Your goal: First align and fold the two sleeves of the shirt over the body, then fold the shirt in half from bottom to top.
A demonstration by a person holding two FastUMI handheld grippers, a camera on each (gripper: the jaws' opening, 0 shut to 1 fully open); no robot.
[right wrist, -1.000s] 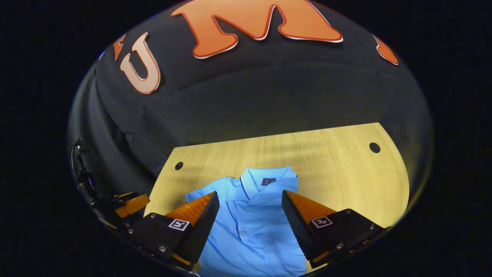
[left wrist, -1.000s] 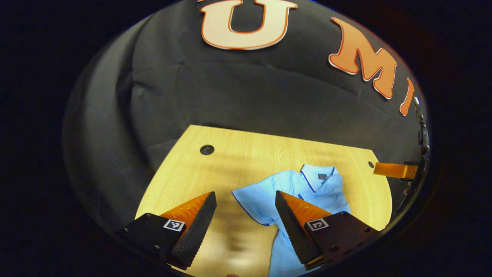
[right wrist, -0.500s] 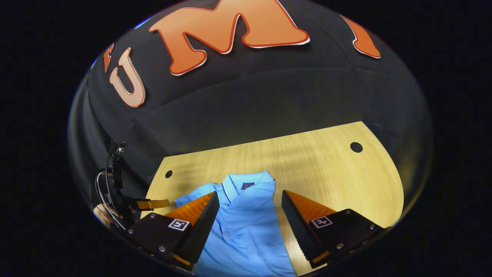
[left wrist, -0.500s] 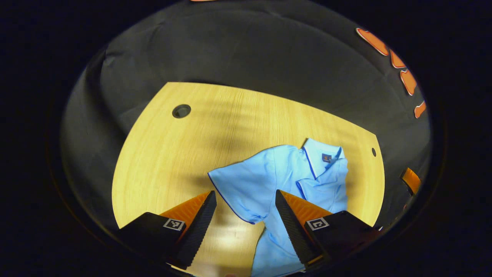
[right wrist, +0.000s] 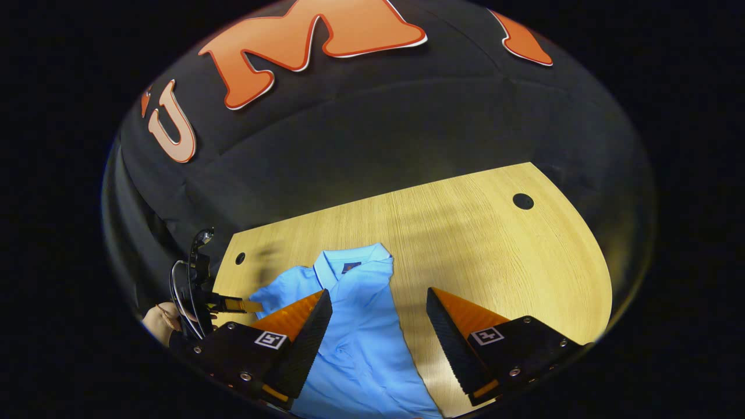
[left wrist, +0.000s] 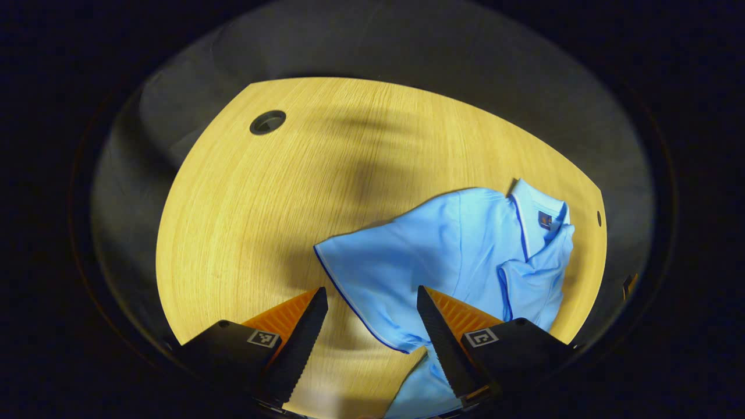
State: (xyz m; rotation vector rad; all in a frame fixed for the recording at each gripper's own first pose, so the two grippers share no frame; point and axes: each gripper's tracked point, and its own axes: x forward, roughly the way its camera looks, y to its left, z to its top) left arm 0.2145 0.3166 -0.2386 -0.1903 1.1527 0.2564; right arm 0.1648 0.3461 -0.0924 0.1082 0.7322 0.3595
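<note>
A light blue polo shirt lies collar-up on the wooden table. One short sleeve spreads flat toward the left; the other sleeve lies folded over the body. My left gripper hangs open just above that spread sleeve's hem, touching nothing. In the right gripper view the shirt lies at lower left. My right gripper is open over the shirt's right edge, with nothing held. The left gripper also appears there, by the spread sleeve, held by a hand.
The table has round cable holes near its far corners. Black cloth walls close in behind the table. Bare wood lies left of the shirt and to its right.
My left gripper tilted down and came closer over the spread sleeve, which now looks larger. My right gripper drifted rightward, so the shirt slid toward the left of its view.
</note>
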